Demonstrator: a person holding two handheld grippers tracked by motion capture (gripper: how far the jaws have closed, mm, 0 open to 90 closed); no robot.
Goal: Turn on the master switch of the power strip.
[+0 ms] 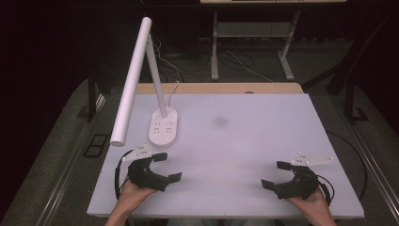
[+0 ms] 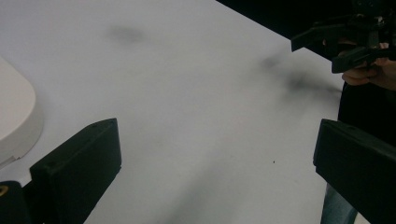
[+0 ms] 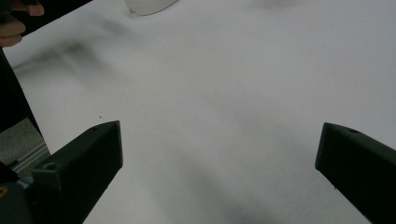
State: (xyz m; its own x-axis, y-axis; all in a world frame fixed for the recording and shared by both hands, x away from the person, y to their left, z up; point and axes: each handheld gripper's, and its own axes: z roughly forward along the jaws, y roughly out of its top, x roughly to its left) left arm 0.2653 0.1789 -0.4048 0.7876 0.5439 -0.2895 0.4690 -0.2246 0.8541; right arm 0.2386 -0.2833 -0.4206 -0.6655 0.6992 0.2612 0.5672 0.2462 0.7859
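L gripper (image 1: 167, 167) & R gripper (image 1: 276, 174) rest on white table (image 1: 244, 132) w/ jaws wide apart, desk lamp (image 1: 163, 126) near L.

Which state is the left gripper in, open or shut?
Open. The left gripper shows its jaws spread wide in the high view, and its own view has only bare table between them, nothing held.
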